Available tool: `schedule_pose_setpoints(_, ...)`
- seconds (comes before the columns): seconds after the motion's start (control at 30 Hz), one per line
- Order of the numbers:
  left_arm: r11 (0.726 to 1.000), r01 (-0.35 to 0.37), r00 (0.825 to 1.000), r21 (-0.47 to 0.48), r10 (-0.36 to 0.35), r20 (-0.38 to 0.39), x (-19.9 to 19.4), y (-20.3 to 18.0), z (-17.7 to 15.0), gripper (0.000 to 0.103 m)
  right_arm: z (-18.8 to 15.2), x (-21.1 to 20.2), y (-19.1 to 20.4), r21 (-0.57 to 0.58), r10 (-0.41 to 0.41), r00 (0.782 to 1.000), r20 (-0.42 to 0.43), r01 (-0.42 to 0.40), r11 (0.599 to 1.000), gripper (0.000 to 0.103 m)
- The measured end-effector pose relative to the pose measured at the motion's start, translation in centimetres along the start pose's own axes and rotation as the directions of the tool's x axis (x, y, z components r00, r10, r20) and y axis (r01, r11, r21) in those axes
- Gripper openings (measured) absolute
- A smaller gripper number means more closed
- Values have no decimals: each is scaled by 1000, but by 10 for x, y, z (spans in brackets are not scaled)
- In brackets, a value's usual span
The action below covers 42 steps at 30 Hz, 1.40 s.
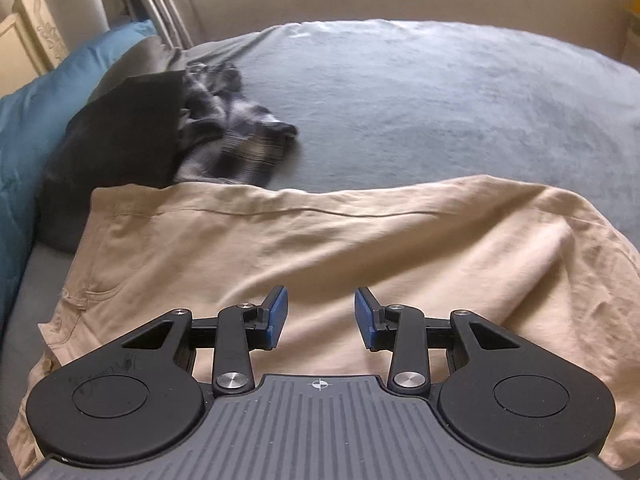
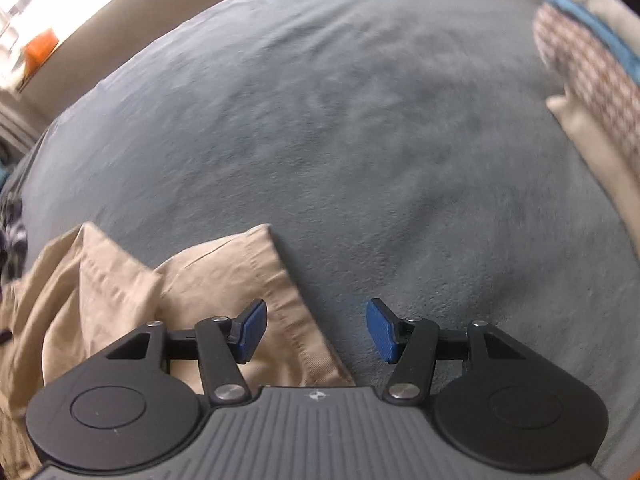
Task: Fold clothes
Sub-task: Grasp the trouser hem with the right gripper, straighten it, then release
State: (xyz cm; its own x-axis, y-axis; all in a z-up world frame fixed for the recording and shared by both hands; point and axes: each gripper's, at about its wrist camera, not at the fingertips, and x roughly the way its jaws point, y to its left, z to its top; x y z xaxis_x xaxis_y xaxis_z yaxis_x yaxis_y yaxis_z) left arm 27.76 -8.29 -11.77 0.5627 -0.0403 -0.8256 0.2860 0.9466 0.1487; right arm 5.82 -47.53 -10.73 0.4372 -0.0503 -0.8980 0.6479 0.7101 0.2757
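Beige trousers lie across the near part of the grey-blue bed cover, waistband and pocket to the left. My left gripper hovers over the trousers, open, blue pads apart with nothing between them. In the right wrist view the hemmed trouser leg ends lie at the lower left on the cover. My right gripper is open above the edge of the hem; its left pad sits over the cloth, its right pad over the bare cover. Neither holds anything.
A crumpled plaid garment and a dark garment lie beyond the trousers at the left, beside a teal pillow. A stack of folded clothes stands at the far right. A windowsill and curtain run along the back.
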Motion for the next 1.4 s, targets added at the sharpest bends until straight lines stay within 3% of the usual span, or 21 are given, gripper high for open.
schedule_pose_setpoints(0.17,999,-32,999,29,33,-40,5,-17,2,36,9,32,-4,74,92,994,-51,-88,993,65)
schedule_pose_setpoints(0.23,998,-43,998,34,45,-54,9,-21,0,36,8,44,8,46,101,991,-85,-97,994,64)
schedule_pose_setpoints(0.27,998,-51,997,38,53,-60,12,-22,-1,36,6,45,17,-6,83,993,-81,-84,996,46)
schedule_pose_setpoints(0.3,997,-60,996,41,62,-67,15,-23,-2,36,4,43,23,-39,70,994,-79,-73,997,16)
schedule_pose_setpoints(0.37,997,-73,994,37,76,-76,18,-22,-5,36,2,32,27,-52,55,997,-55,-58,997,15)
schedule_pose_setpoints(0.5,995,-94,991,33,97,-94,22,-18,-7,36,7,-18,8,28,1,997,82,-3,1000,14)
schedule_pose_setpoints(0.63,994,-101,989,38,104,-101,25,-14,-8,36,13,-62,-26,112,-114,975,190,94,989,14)
schedule_pose_setpoints(0.83,992,-106,988,70,113,-103,33,-12,-7,37,18,-47,-59,213,-165,968,190,124,969,14)
schedule_pose_setpoints(1.1,991,-108,990,76,114,-88,33,-12,-10,37,64,-53,-32,72,-163,948,272,149,986,14)
schedule_pose_setpoints(1.2,990,-114,990,81,120,-78,33,-13,-13,37,74,-37,-35,47,-182,953,242,176,983,16)
schedule_pose_setpoints(1.3,989,-118,989,90,125,-77,35,-14,-13,37,75,-1,-55,21,-256,961,109,255,967,24)
schedule_pose_setpoints(1.33,989,-118,989,91,125,-78,34,-14,-13,37,74,7,-63,26,-285,956,73,284,958,25)
schedule_pose_setpoints(1.4,988,-119,989,96,126,-78,34,-14,-13,37,75,2,-81,102,-270,960,72,262,960,27)
